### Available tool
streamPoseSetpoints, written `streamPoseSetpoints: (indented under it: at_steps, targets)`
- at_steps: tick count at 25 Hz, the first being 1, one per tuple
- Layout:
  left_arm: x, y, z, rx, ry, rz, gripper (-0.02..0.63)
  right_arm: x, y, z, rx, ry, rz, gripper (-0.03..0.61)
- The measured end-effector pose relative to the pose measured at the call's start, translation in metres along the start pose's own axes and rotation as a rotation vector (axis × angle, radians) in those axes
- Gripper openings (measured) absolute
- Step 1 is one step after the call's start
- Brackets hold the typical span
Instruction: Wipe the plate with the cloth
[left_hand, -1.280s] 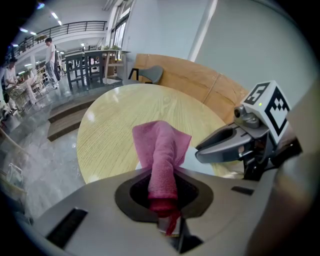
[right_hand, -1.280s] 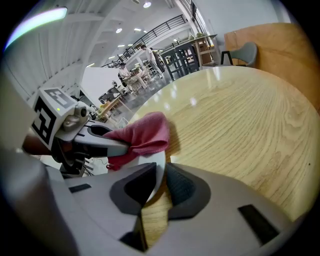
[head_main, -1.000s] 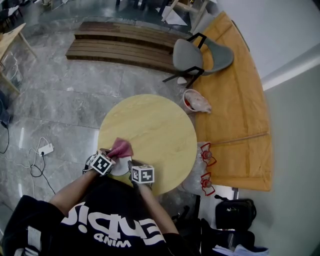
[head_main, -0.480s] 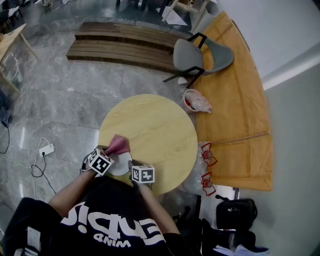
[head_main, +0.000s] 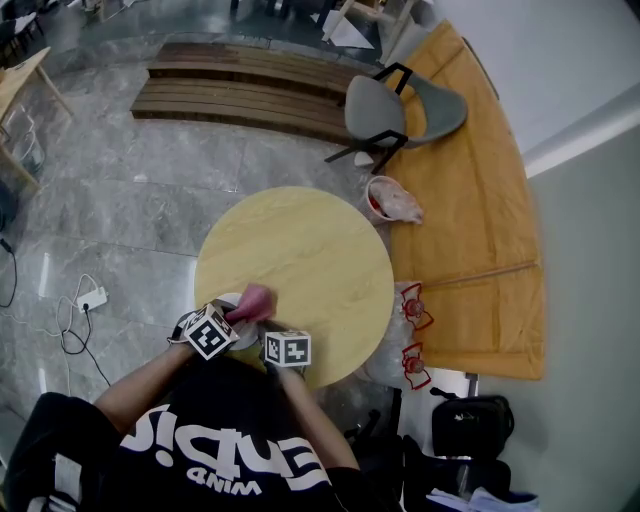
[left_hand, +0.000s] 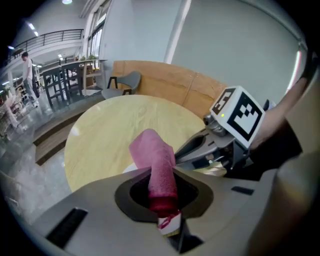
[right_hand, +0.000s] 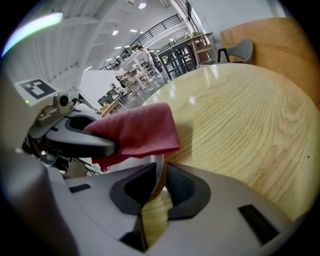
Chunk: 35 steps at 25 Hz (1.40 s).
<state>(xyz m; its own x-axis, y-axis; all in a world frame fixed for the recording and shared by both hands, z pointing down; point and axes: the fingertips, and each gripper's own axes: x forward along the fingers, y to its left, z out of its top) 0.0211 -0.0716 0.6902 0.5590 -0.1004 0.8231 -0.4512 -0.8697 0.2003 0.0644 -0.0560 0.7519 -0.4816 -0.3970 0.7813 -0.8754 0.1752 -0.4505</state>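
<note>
The left tongs (left_hand: 163, 187) are clamped shut on the rolled pink cloth (left_hand: 157, 157). Its long axis runs forward out of the jaws, over the white plate (right_hand: 145, 162). The right tongs (right_hand: 160, 175) pinch the plate's near rim at the tabletop's (head_main: 300, 250) near edge. The cloth sits just left of them, so the left tongs are placed to wipe.

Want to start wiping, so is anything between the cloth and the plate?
Nothing visible is. The left gripper holds the cloth over the plate, and the right gripper pinches the plate's rim.
</note>
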Motion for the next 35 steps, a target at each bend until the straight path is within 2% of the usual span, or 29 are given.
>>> streamPoseSetpoints:
  at_steps: [5,8,14,18,22,25,30,35]
  targets:
    - [0.019,-0.025,-0.005,0.035,0.040,-0.120,0.051,-0.001,-0.001,-0.002,0.011,0.008,0.014,0.080]
    - [0.027,-0.031,-0.012,0.061,0.070,-0.156,0.051,-0.001,-0.001,-0.001,0.012,0.007,0.013,0.080]
    - [0.045,-0.021,-0.038,0.053,0.150,-0.125,0.051,0.000,-0.001,-0.002,-0.016,0.010,0.015,0.077]
    - [0.044,-0.027,-0.030,0.066,0.123,-0.133,0.051,0.000,0.002,0.000,-0.029,0.011,0.016,0.077]
    - [0.042,-0.024,-0.032,0.046,0.122,-0.129,0.051,-0.001,0.004,0.002,-0.052,0.016,0.012,0.077]
    - [0.042,-0.020,-0.027,0.039,0.092,-0.121,0.051,-0.001,0.003,0.002,-0.051,0.016,0.014,0.077]
    - [0.038,-0.017,-0.034,0.037,0.121,-0.108,0.051,0.001,0.002,0.000,-0.049,0.018,0.012,0.078]
    - [0.038,-0.012,-0.032,0.032,0.096,-0.097,0.051,0.000,0.000,-0.001,-0.045,0.018,0.010,0.078]
